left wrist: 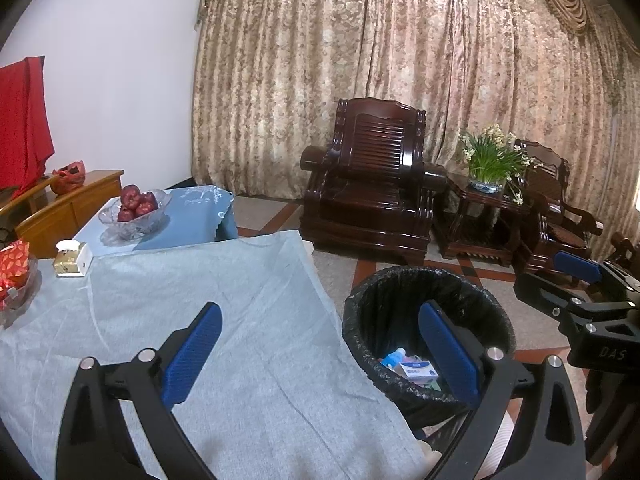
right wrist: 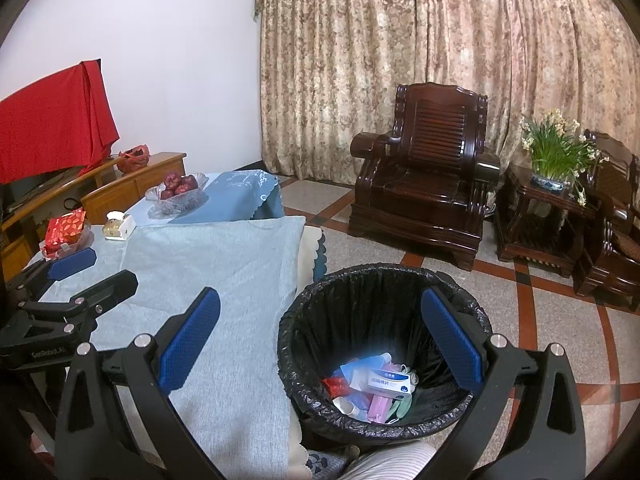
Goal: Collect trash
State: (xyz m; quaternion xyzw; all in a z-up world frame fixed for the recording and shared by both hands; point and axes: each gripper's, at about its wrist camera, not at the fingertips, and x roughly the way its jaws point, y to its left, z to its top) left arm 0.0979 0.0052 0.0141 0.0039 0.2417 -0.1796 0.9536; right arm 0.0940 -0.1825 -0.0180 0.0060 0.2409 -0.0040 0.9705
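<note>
The grey cloth-covered table (right wrist: 224, 264) fills the lower left of both views, and its near stretch looks bare of litter; the black-lined trash bin (right wrist: 384, 344) stands on the floor just beside its right edge, at lower centre of the right wrist view. In the bottom of the bin lies the collected trash (right wrist: 376, 390): a white-and-blue box, some crumpled packets and what look like masks. The right gripper (right wrist: 320, 344) hangs over the bin's mouth with its blue pads spread wide and nothing between them. The left gripper (left wrist: 320, 352) sits over the table edge, likewise wide open and empty. What remains on the table clusters in the upper left: a glass fruit bowl (right wrist: 176, 196) of red apples, a red packet (right wrist: 66, 230) in a dish, and a small tissue box (right wrist: 119, 226). The main risk from here is probably misjudgement, taking one of these household items for rubbish, since nothing on the cloth reads plainly as litter. A reach across could also snag the loose cloth and drag the bowls. A low right gripper might catch the liner's rim and tip the bin.
</note>
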